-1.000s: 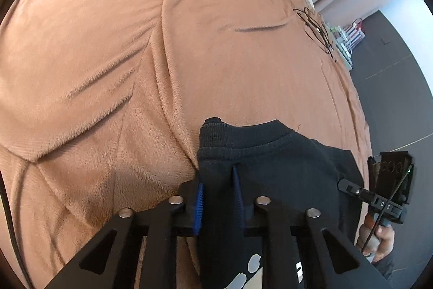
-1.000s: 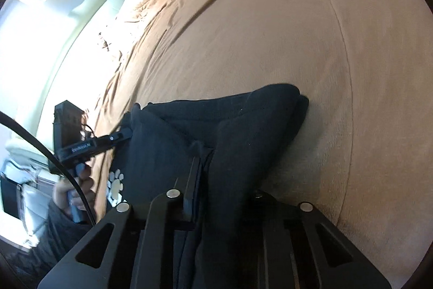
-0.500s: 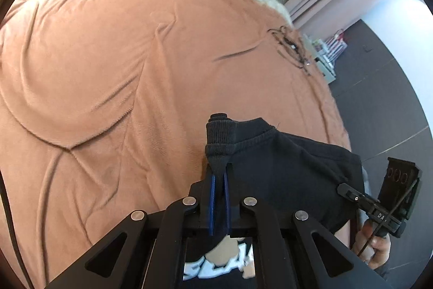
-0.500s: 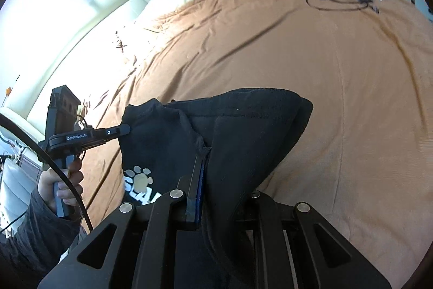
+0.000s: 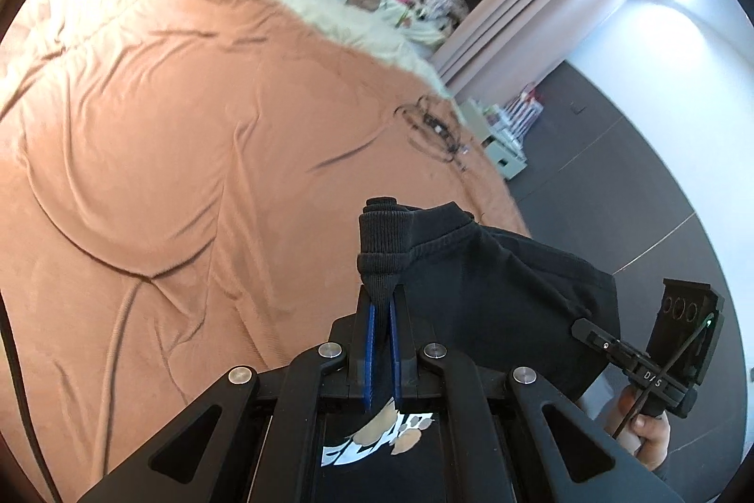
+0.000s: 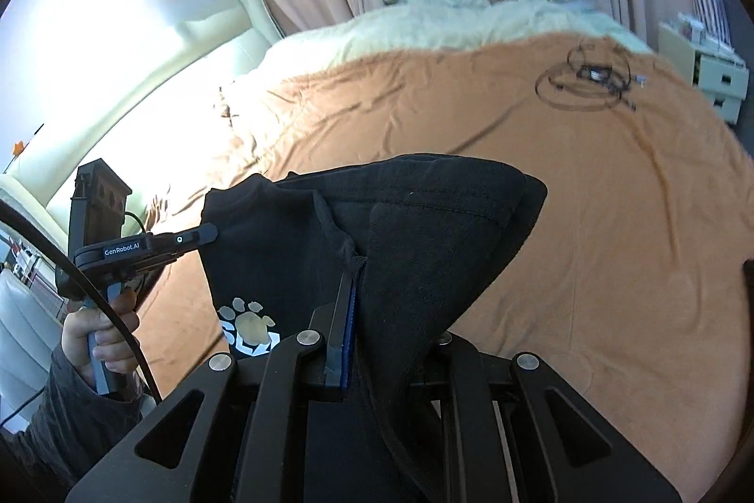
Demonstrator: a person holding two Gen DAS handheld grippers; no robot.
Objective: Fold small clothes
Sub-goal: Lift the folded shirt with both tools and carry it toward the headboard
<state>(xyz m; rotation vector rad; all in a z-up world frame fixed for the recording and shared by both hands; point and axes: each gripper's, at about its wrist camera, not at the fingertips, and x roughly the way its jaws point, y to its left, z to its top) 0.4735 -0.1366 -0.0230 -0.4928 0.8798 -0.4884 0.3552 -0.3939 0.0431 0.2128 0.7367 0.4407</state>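
A small black sweatshirt (image 5: 495,281) with a paw-print logo (image 5: 391,437) hangs between my two grippers above the orange-brown blanket (image 5: 188,126). My left gripper (image 5: 382,305) is shut on a ribbed cuff that bunches up above the blue pads. In the right wrist view the sweatshirt (image 6: 424,220) drapes over my right gripper (image 6: 377,305), which is shut on a fold of it; cloth hides the right finger. The left gripper (image 6: 207,232) shows there pinching the sweatshirt's far corner, a hand on its handle. The right gripper (image 5: 584,326) shows at the right of the left wrist view.
A coil of black cable (image 6: 584,78) lies on the blanket's far right. Cream bedding (image 6: 424,17) with soft toys and a pink item fills the bed's head. A white drawer unit (image 6: 716,78) stands beside the bed, curtains behind, dark floor (image 5: 636,173) to the right.
Both grippers have risen and tilted up, lifting the black sweatshirt off the blanket. The left jaws have closed tight on the cuff. More of the room's far end shows.
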